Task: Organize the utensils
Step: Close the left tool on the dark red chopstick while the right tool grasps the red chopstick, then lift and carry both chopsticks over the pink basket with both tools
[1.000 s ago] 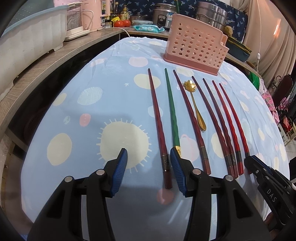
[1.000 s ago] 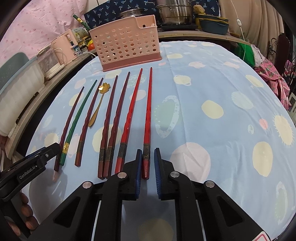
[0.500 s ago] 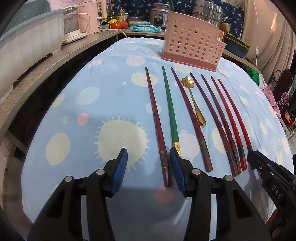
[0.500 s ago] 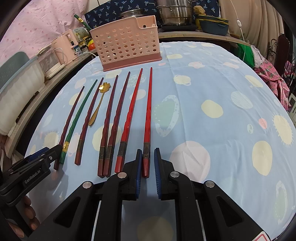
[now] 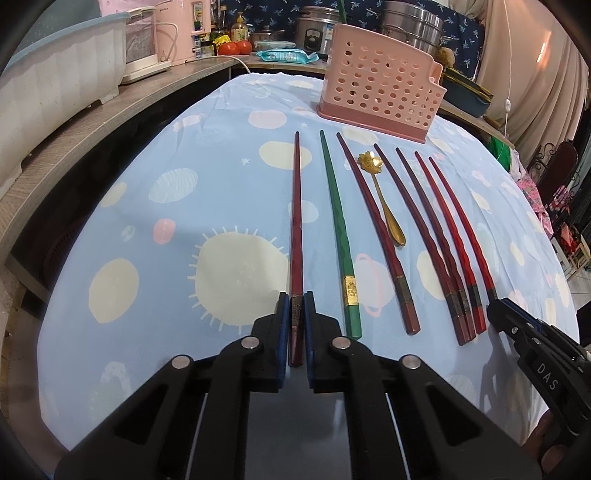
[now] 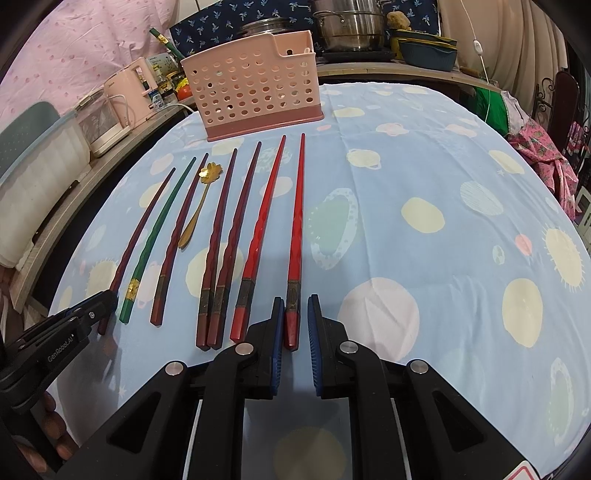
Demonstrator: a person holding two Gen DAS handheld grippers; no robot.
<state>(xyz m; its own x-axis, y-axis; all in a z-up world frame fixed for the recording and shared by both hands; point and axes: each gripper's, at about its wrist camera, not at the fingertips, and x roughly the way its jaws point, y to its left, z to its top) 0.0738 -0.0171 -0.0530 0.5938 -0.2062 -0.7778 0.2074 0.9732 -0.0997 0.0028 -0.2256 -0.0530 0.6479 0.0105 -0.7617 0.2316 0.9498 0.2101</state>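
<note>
Several chopsticks lie side by side on the blue tablecloth with a gold spoon [image 5: 384, 199] among them. My left gripper [image 5: 296, 308] is shut on the thick end of the leftmost dark red chopstick [image 5: 296, 229], which lies on the cloth. My right gripper [image 6: 295, 314] stands narrowly open around the thick end of the rightmost bright red chopstick [image 6: 297, 221], with a gap on each side. A green chopstick [image 5: 338, 229] lies right of the left gripper. The pink perforated utensil holder [image 5: 380, 96] stands at the far end; it also shows in the right wrist view [image 6: 255, 92].
A wooden counter [image 5: 92, 129] runs along the left with a white tub [image 5: 55, 81], a pink kettle and bottles. Pots and bowls [image 6: 351, 33] stand behind the holder. The table edge falls away on the right toward pink cloth [image 6: 546, 162].
My left gripper moved left and closed on the leftmost dark red chopstick. My right gripper opened a little around the bright red chopstick.
</note>
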